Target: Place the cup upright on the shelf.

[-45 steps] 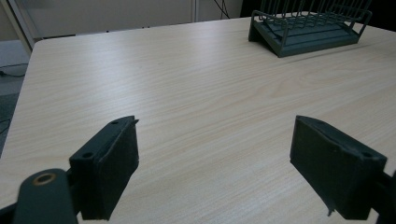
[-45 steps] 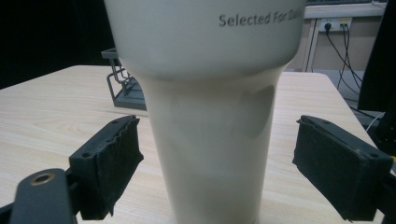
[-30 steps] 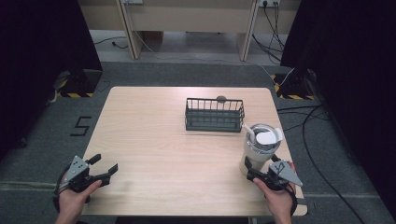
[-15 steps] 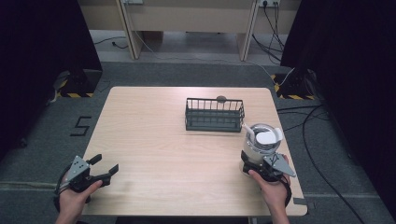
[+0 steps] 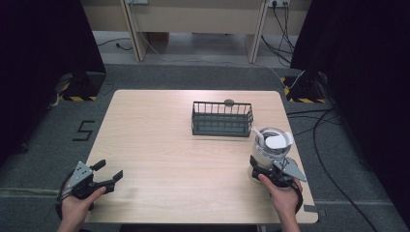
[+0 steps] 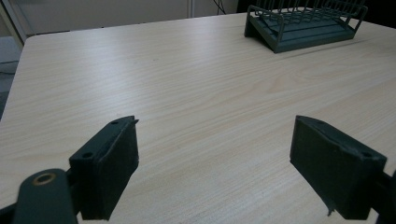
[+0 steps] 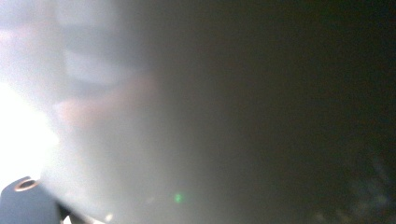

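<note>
I find the left gripper (image 5: 110,177) at the near left corner of the desk (image 5: 159,145), held in the person's left hand (image 5: 77,208). Its jaws stand wide apart with bare desk between them, as the left gripper view confirms.

Toward the far edge, right of centre, a dark wire rack (image 5: 222,118) stands on the desk; the left gripper view shows it at the upper right (image 6: 306,23). A small round dark item (image 5: 229,102) sits at its far rim; I cannot identify it.

Near the right edge stands the steel cup (image 5: 270,147), with white pieces in it. The right gripper (image 5: 263,170) is up against its near side, low down. Its jaws have just been closing; I cannot tell whether they press on the cup. The right gripper view is blurred at close range.
</note>
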Motion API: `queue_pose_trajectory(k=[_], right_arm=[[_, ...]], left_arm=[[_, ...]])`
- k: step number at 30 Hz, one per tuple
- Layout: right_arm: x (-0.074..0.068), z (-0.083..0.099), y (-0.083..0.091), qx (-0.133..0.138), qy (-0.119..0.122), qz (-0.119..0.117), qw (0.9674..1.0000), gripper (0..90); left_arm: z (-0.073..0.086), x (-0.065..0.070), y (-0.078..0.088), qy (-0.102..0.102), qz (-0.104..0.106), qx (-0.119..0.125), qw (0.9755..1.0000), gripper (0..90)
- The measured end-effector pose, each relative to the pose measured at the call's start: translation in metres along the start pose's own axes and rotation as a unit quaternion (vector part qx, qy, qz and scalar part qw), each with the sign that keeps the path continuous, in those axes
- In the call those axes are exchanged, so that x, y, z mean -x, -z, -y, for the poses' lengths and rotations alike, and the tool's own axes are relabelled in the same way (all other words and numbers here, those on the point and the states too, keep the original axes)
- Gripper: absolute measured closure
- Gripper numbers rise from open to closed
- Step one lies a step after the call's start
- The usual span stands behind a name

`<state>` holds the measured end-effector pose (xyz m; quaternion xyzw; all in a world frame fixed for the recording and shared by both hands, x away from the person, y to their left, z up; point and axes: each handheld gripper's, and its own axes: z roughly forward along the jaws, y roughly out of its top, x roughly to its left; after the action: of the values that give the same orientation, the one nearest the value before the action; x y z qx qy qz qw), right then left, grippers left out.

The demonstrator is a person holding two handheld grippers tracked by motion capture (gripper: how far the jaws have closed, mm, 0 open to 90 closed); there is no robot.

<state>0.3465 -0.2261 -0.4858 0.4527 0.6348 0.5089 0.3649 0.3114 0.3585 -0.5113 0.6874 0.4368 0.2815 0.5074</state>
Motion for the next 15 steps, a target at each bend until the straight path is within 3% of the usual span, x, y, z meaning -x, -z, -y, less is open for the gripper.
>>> queue_pose_trajectory(k=[6, 10, 15], right_arm=[[0.002, -0.003, -0.001, -0.006, -0.024, -0.005, 0.9997, 10.9], [0.001, -0.008, -0.001, -0.004, -0.009, 0.001, 0.9999, 10.9], [0.001, -0.018, -0.002, 0.002, -0.007, 0.002, 1.0000, 10.9]], left_arm=[[0.000, 0.000, 0.000, 0.001, -0.002, 0.000, 1.0000, 14.7], [0.000, 0.000, 0.000, 0.001, -0.002, 0.000, 1.0000, 14.7], [0.000, -0.001, 0.001, 0.001, -0.003, 0.000, 1.0000, 14.7]])
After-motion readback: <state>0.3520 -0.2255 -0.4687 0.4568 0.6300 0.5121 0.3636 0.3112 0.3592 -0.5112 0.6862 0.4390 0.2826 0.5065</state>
